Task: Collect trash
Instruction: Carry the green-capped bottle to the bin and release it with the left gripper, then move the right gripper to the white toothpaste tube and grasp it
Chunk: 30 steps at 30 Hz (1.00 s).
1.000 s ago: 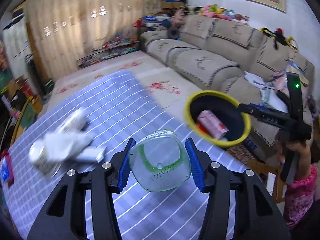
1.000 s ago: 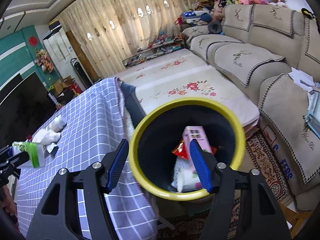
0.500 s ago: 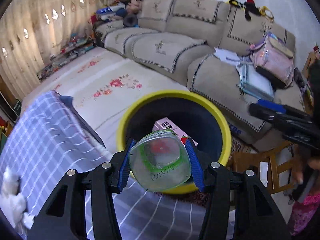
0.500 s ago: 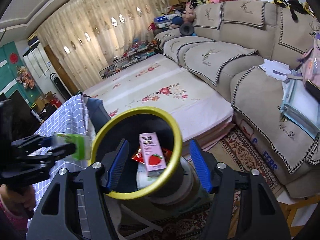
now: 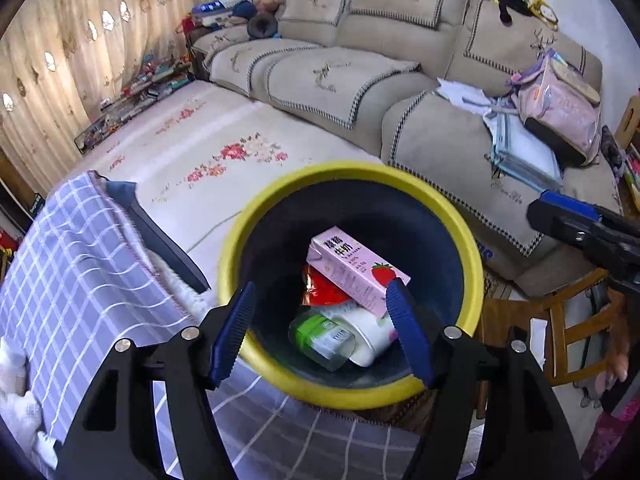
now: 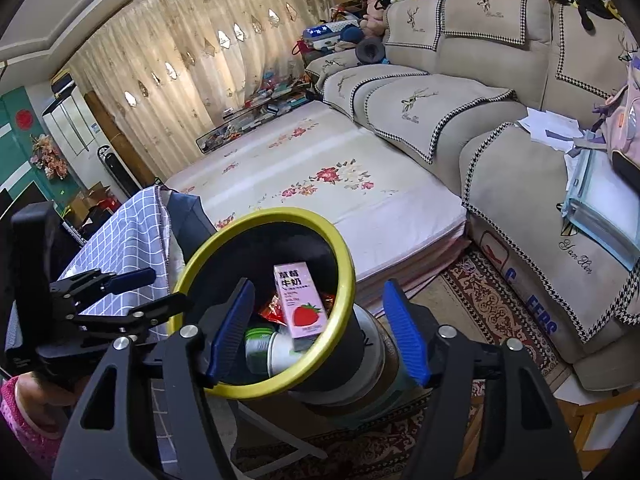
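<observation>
Looks down past the left tongs [image 5: 320,286] into a dark bin with a yellow rim [image 5: 348,169], standing just off the corner of a table under a blue checked cloth [image 5: 80,260]. Hangs the left tongs straight above the bin's mouth, likely so that anything released falls inside and not on the floor. Have just been opening, these jaws, and stand wide with nothing between the blue pads.

Finds the task's thing, a clear plastic bottle with a green label [image 5: 322,336], at the bottom of the bin, lying on its side against a white cup [image 5: 368,338]. Appears squat, see-through and empty. Rests beneath a pink strawberry milk carton [image 5: 356,270] and beside a red wrapper [image 5: 320,292].

Holds the right tongs [image 6: 318,284] off to the bin's other side, pointing down at it, jaws wide and pressing on nothing; perhaps waiting there to steady the bin, though no pad touches it.

Leaves crumpled white paper [image 5: 16,380] on the cloth at the far left edge, probably more trash to fetch. Shows a beige sofa [image 5: 340,80] behind.
</observation>
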Available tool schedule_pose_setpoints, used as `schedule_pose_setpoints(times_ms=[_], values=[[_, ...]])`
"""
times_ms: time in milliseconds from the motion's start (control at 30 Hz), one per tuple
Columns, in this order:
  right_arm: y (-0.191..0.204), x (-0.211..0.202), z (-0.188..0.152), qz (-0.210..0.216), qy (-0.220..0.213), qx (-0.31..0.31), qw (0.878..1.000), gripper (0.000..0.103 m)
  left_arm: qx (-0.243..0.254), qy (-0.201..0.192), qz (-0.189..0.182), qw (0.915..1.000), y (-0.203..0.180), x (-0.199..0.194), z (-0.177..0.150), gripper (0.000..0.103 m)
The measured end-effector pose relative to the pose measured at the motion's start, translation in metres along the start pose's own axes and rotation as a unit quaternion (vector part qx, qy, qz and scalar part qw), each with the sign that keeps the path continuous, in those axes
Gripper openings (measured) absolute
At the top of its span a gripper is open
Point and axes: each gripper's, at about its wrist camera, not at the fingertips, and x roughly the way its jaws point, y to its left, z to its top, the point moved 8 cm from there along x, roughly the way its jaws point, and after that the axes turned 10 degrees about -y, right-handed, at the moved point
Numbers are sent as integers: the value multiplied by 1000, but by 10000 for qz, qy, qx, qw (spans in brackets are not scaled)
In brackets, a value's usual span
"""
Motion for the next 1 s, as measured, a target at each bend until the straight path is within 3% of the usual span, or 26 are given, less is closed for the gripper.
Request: schedule_pose_setpoints(times_ms=[200,333,433,567,800,900,1000], values=[[21,-7,2,125,-31,-163,9998,64,-401,-538,201,9975,22,-77,-9,77],[46,-6,-2,290,36,-327,9990,64,-668,-878,600,9921,48,-138,-33,89],[71,-6,-7,468,94,-481,9977,64,-978,-1030,908,9857,72,-180,-59,93],[121,-4,-14,866,185,-742,9933,64,-1415,-1175,1544,9707,108,-233,-101,95],[228,-1,-30,1658,335,-1383,9759,64,-2291,-1405,2433,9320,171,-320,-182,96],[285,3,-45,2112,481,-1698,9614,64,-2512,-1456,2704,9179,191,-346,-209,98],[334,11,-65,2447,664,-2101,9442,64,-2707,-1477,2793,9094,201,-359,-226,98]])
